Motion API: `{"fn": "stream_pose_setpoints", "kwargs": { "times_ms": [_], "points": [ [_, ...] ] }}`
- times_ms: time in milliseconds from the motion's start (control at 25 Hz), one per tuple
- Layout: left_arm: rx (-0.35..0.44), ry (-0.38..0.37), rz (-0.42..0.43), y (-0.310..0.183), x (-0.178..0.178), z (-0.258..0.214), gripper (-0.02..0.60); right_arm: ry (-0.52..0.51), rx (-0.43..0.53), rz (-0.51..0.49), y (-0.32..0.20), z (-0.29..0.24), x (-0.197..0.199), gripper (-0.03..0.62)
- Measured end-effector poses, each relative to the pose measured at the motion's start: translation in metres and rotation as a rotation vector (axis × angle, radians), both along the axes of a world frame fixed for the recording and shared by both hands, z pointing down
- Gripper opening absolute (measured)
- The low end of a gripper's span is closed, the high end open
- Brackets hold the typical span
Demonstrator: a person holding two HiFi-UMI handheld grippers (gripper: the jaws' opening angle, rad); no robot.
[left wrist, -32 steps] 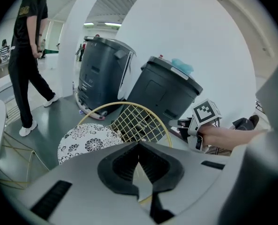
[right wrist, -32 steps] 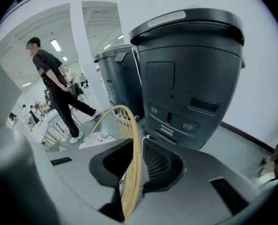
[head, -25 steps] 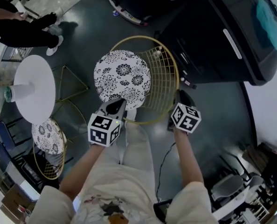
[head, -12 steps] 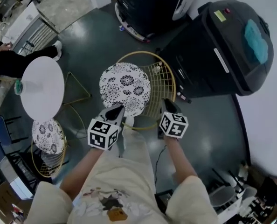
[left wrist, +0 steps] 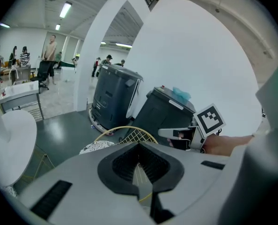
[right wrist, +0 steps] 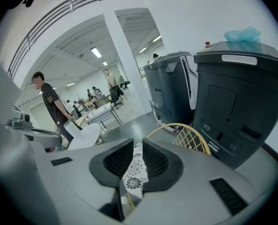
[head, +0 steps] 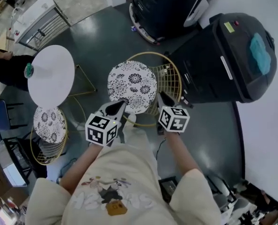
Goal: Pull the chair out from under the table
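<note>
- Left gripper is clamped shut on the near rim of the gold wire chair with the round floral cushion. The right gripper pinches the same rim further round, jaws nearly together.
- Two grips on the near edge make sense to me: it drags straight, no twisting.
- Chair sits well clear of the round white table, near the big black bins, so I'd call the pull about done.
- Head view gives the layout, including a matching second chair at the table's near edge. Only the gripper views show the wire actually between the pads.
</note>
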State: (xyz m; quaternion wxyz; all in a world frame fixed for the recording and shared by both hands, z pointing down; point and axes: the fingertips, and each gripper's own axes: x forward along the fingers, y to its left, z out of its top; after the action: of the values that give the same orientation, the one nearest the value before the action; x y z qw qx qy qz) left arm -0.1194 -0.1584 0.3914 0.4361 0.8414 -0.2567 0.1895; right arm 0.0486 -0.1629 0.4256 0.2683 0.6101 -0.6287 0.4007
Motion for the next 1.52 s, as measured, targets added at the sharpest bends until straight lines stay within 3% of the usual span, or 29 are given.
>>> {"fn": "stream_pose_setpoints", "kwargs": {
  "times_ms": [240, 440, 720, 880, 1200, 1520],
  "points": [
    [0.060, 0.019, -0.040, -0.008, -0.025, -0.040, 0.008, -0.072, -0.010, -0.183, -0.007, -0.045, -0.056, 0.060],
    [0.135, 0.067, -0.085, -0.026, -0.043, -0.074, 0.008, -0.082, 0.053, -0.313, -0.020, -0.094, -0.091, 0.060],
    [0.131, 0.097, -0.075, -0.013, -0.039, -0.088, 0.008, -0.087, 0.119, -0.382, -0.003, -0.124, -0.117, 0.053],
    [0.148, 0.104, -0.051, -0.006, -0.030, -0.094, 0.008, -0.152, 0.161, -0.391, 0.004, -0.126, -0.131, 0.046],
    [0.158, 0.102, -0.020, 0.003, -0.027, -0.093, 0.008, -0.270, 0.074, -0.391, 0.031, -0.093, -0.150, 0.046],
    [0.130, 0.087, -0.051, 0.013, -0.044, -0.083, 0.008, -0.270, 0.153, -0.430, 0.029, -0.111, -0.167, 0.043]
  ]
}}
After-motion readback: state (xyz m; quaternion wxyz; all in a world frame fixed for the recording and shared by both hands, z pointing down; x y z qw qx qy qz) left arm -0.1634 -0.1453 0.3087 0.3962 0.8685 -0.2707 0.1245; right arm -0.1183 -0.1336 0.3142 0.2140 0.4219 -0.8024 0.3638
